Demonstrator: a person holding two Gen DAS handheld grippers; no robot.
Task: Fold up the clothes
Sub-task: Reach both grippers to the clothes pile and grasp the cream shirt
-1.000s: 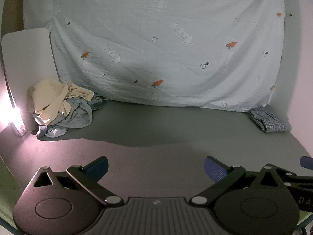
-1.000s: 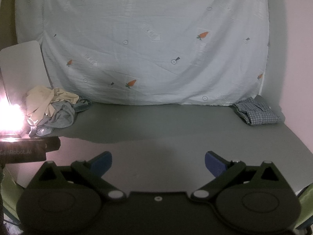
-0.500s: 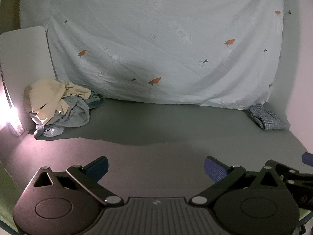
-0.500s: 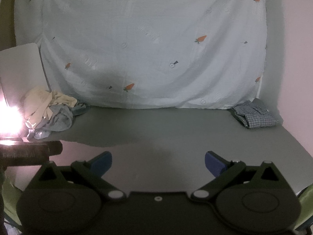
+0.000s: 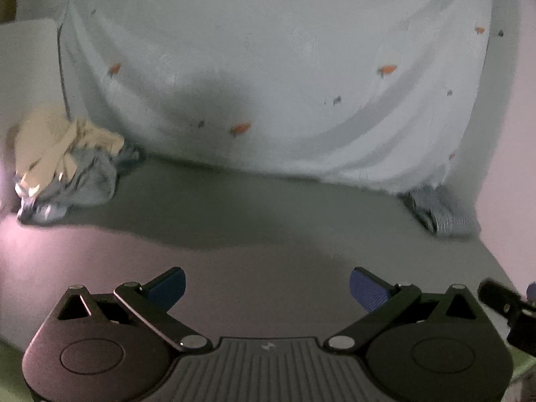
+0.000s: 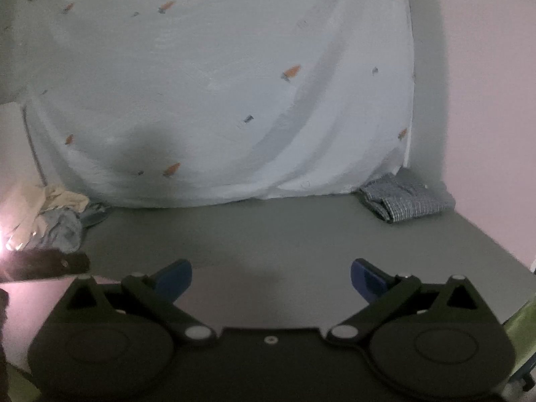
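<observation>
Hovering above the grey tabletop, the left gripper and right gripper gape wide, holding nothing. The crumpled cream-and-blue clothes heap lies at ten o'clock; reach there low, pinching one garment's edge, not the bundle.

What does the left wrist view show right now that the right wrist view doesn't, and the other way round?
Only the left wrist view: the left gripper, open and empty, with part of the right tool at its right edge.

Only the right wrist view: the right gripper, also open and empty, a bright glare at the far left, and the checked folded garment sharp enough to read its pattern.

Both: the unfolded clothes pile at back left, the checked garment at back right, the grey table and the carrot-print sheet hanging behind. Both views are motion-blurred.
</observation>
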